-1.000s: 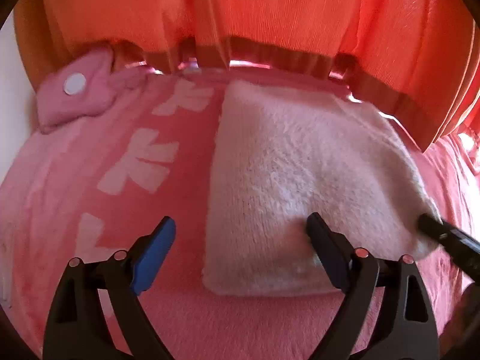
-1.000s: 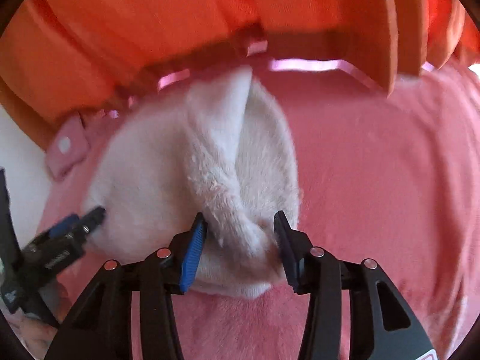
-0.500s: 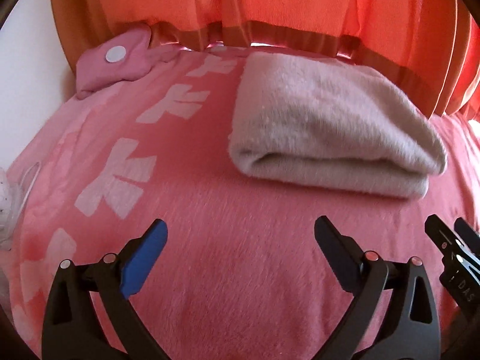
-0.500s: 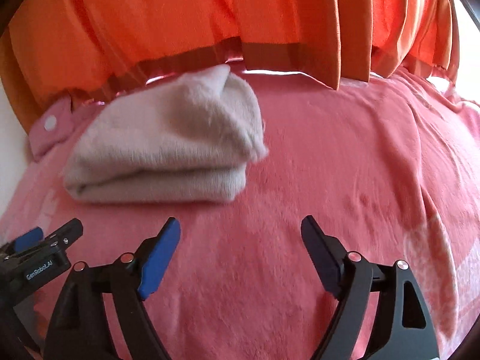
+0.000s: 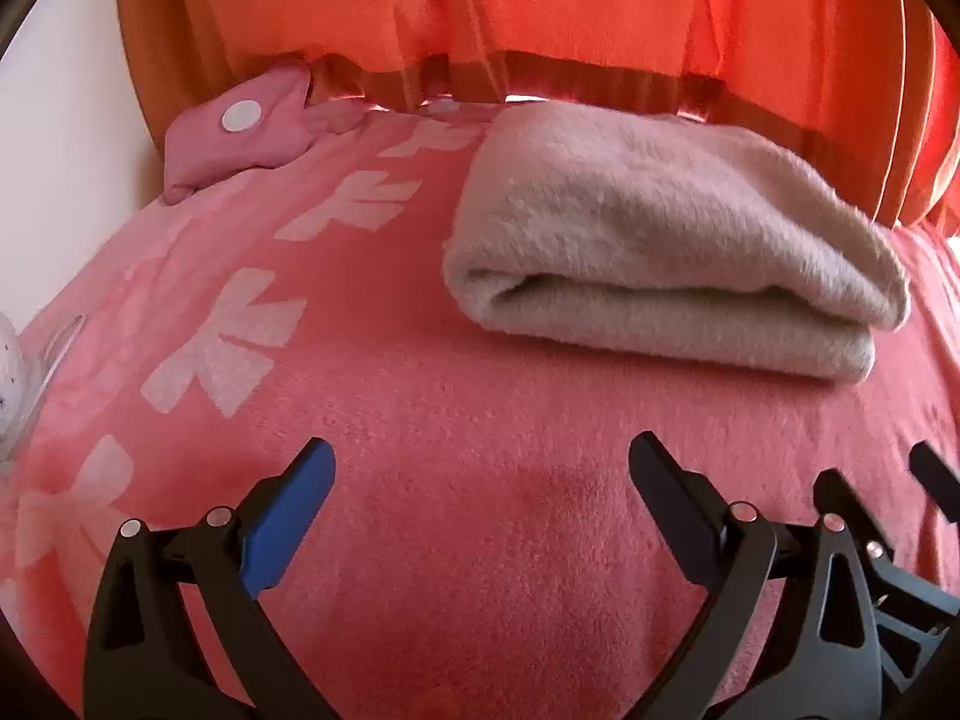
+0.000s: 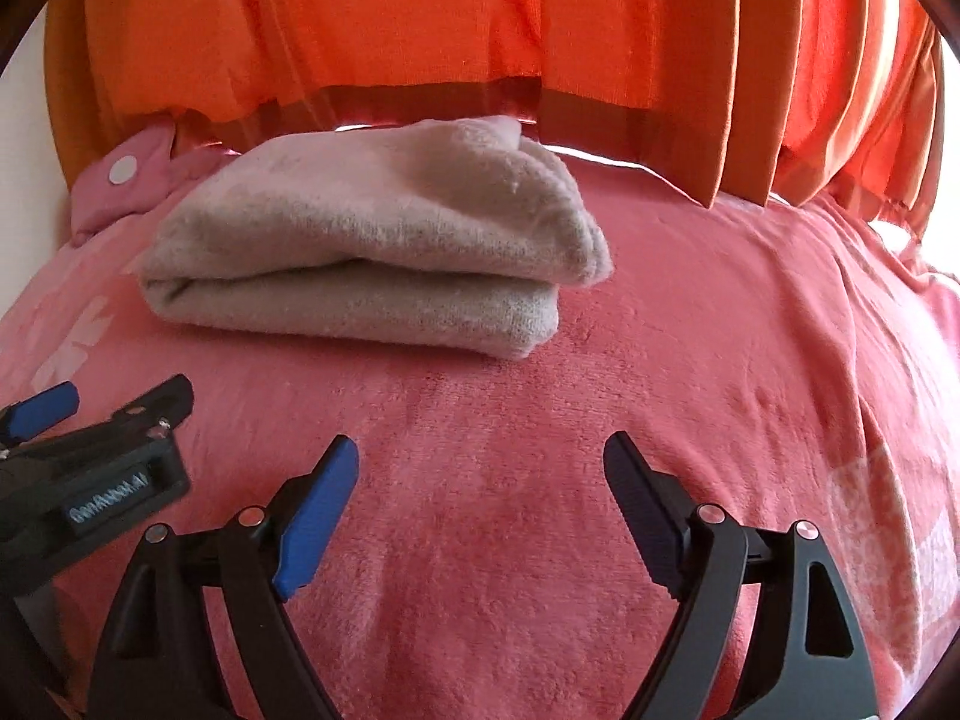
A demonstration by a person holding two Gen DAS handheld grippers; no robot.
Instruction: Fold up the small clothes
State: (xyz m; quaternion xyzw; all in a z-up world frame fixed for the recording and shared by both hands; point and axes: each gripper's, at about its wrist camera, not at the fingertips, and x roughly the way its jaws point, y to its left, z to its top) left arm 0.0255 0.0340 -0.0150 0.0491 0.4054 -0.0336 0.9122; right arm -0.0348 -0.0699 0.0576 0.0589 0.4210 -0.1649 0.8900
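Both grippers, left (image 5: 480, 471) and right (image 6: 480, 465), have let go and backed off; jaws wide apart, empty. Garment (image 6: 372, 252) sits folded on blanket (image 6: 690, 360) — fold looks done.

You had one folded cloth (image 5: 660, 228) on one pink blanket (image 5: 480, 432), one small pink pouch (image 5: 240, 132) at its far edge, one orange curtain (image 5: 540, 0) behind, and two grippers: left (image 5: 480, 480), right (image 6: 480, 474).
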